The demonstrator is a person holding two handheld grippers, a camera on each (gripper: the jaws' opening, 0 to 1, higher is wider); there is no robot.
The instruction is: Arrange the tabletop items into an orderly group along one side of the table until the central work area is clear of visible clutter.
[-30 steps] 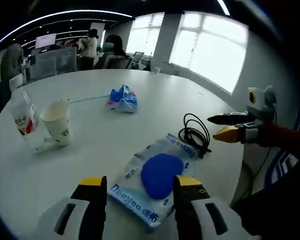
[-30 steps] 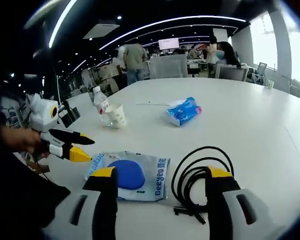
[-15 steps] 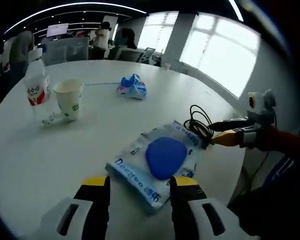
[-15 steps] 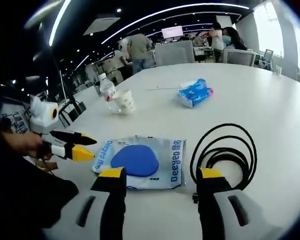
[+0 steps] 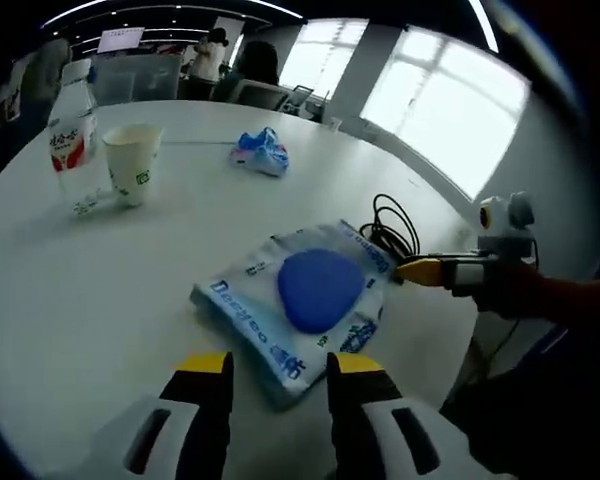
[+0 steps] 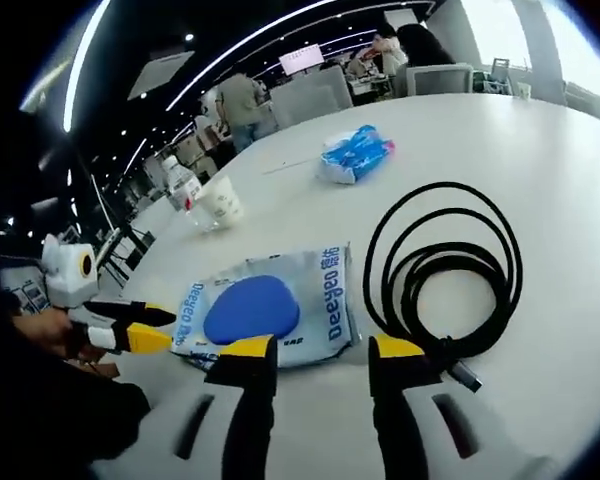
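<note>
A grey-white plastic packet (image 5: 315, 290) with a blue round pad inside lies on the white table (image 5: 100, 270). Its near corner sits between the jaws of my left gripper (image 5: 278, 368), which is open and not touching it. In the right gripper view the packet (image 6: 265, 310) has its near edge just ahead of my open right gripper (image 6: 322, 350). A coiled black cable (image 6: 445, 265) lies right of the packet, its plug beside the right jaw. The right gripper (image 5: 420, 270) reaches in by the cable (image 5: 395, 235). The left gripper (image 6: 155, 330) points at the packet's left end.
Farther across the table stand a water bottle (image 5: 72, 140) and a paper cup (image 5: 130, 160) side by side, with a blue tissue pack (image 5: 260, 152) apart from them. Chairs and people are beyond the far edge. The table's rim runs close behind both grippers.
Both grippers have come closer to the packet, and on each the gap between the jaws has narrowed. Nothing on the table has moved.
</note>
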